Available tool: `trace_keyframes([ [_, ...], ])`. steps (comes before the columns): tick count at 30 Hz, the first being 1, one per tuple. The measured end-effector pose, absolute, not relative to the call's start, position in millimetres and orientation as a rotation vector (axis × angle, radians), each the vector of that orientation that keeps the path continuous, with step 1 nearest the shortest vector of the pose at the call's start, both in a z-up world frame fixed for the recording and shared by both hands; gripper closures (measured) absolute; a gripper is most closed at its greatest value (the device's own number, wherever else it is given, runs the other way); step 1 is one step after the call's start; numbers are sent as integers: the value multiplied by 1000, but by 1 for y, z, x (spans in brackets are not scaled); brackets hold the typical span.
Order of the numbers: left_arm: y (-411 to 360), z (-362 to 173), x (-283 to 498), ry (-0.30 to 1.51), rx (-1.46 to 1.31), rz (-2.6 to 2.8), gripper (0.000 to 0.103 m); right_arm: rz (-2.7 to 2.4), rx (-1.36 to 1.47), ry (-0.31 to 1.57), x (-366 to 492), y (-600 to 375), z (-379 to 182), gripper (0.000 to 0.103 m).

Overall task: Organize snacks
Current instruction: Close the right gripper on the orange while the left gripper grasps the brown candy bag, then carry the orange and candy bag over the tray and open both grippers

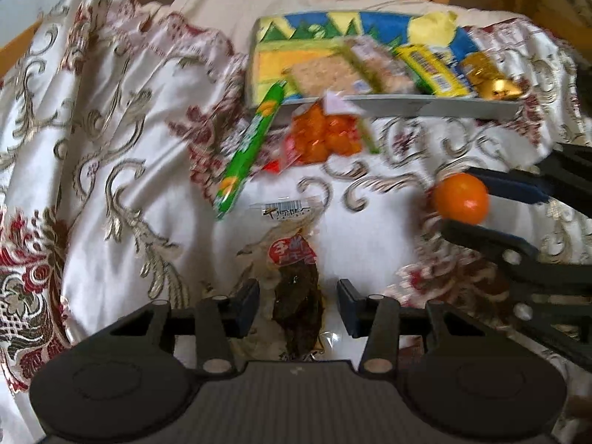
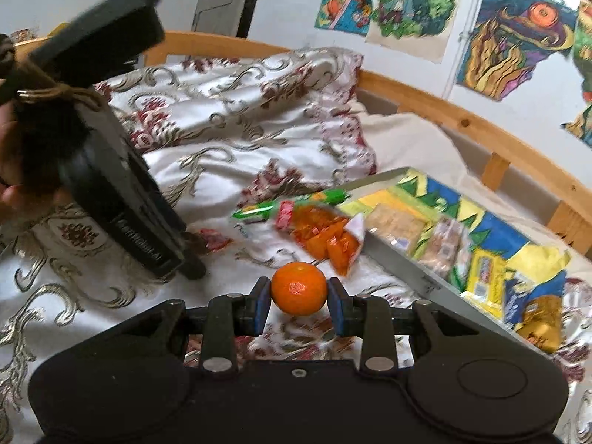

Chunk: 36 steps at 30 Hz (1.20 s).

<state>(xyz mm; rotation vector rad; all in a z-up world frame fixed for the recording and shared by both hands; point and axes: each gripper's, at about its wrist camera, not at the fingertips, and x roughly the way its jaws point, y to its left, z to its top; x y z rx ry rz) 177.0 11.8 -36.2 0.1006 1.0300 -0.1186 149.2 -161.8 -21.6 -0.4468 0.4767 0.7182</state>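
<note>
The right tool (image 2: 299,305) pinches a small orange (image 2: 299,288) between its two blue pads, one pad on each side. The orange is up off the bed cover (image 2: 222,170), right at the tip of this tool.

The left tool (image 1: 298,305) has its pads spread apart, and they press on nothing. Just past its tips, and partly between them, lies a clear packet of dark dried snack (image 1: 296,288) on the bed cover. Further out in front of it lie a long green packet (image 1: 251,144) and a bag of orange sweets (image 1: 322,137), close together.

The painted tray (image 2: 399,259) sits ahead of the right tool and off to its right side. It already has cracker packets (image 2: 397,227), a yellow packet (image 2: 484,277) and a gold one (image 2: 540,327) in it. (So the tray looks like the home for the snacks.)

The step now looks like carrying the orange to the tray. To do it well, the right tool should squeeze gently, since an orange is round and can roll out or squash. It should lift the orange over the grey edge of the tray, not bump it. A bare spot in the tray is best, away from the packets. The orange should go down low before the pads let go, or it may roll off onto the bed. The left tool can wait by the dark packet so the two tools do not knock together.
</note>
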Motion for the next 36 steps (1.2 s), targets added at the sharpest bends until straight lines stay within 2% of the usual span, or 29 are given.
trace_keyframes([
  [8,-20,12,181,881,44,-131,54,609,-330,392,172,-193,12,68],
  [16,-53,45,245,759,-21,-110,53,415,-247,329,212,-234,31,68],
  [23,-89,38,312,705,-78,-125,53,287,-208,296,252,-273,20,68],
  [36,-150,-15,387,717,-45,-178,53,210,-77,440,305,-303,-31,68],
])
